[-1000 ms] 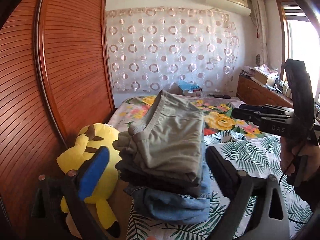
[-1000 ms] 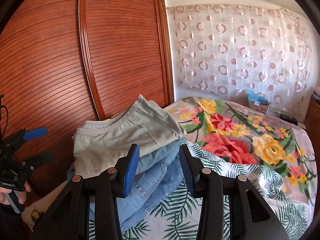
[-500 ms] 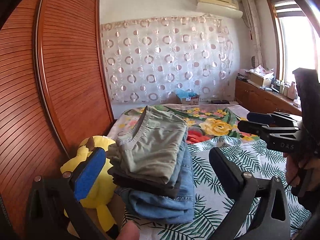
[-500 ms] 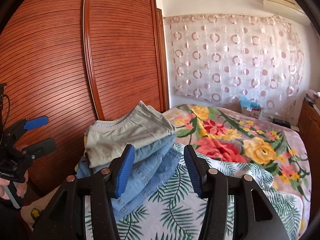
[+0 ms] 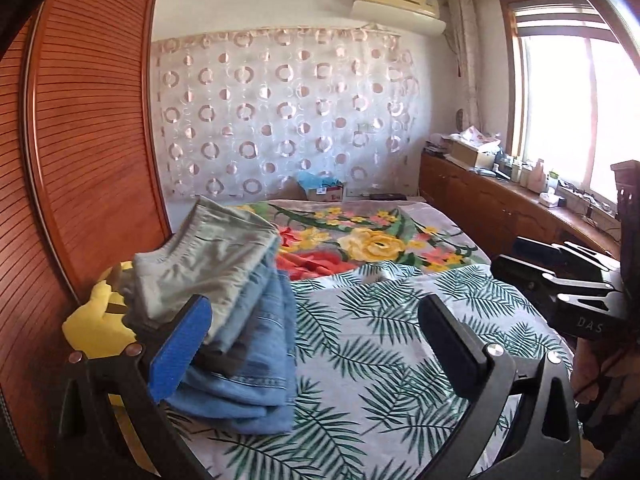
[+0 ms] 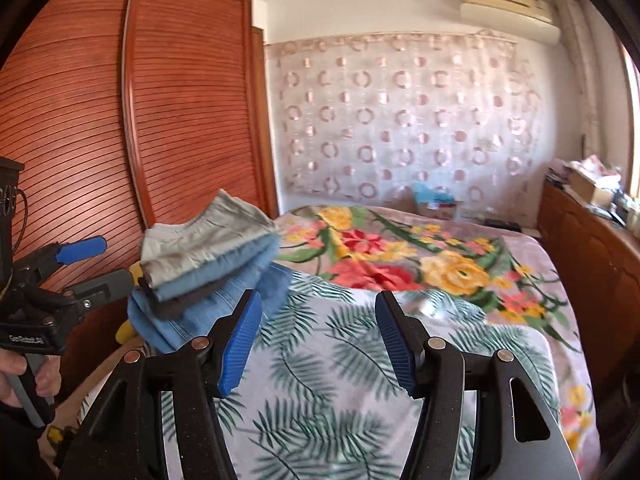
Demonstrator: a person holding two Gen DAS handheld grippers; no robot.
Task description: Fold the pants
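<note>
Where a second ago both cameras sat close over the stack of folded pants (image 5: 224, 296), we now see it from farther off, with more of the bed showing in both views. The right gripper (image 6: 318, 338) has just been opening its jaws; they stand apart with nothing between them, only the leaf-print sheet (image 6: 320, 392) beyond. The left gripper (image 5: 316, 344) is spread wide too, gripping nothing, its blue pad (image 5: 180, 348) overlapping the stack's near left corner in the view; whether it touches we cannot tell.

The stack lies at the bed's left edge, beside the slatted wardrobe door (image 5: 92, 152): grey-green pants on top, a dark pair and denim beneath. A yellow plush toy (image 5: 100, 320) is wedged between stack and wardrobe.

A cardboard box (image 5: 326, 192) at the far end of the bed holds something blue.

The sheet to the right of the stack is bare up to the floral blanket (image 5: 368, 240); a wooden cabinet (image 5: 480, 200) runs along the right side.
</note>
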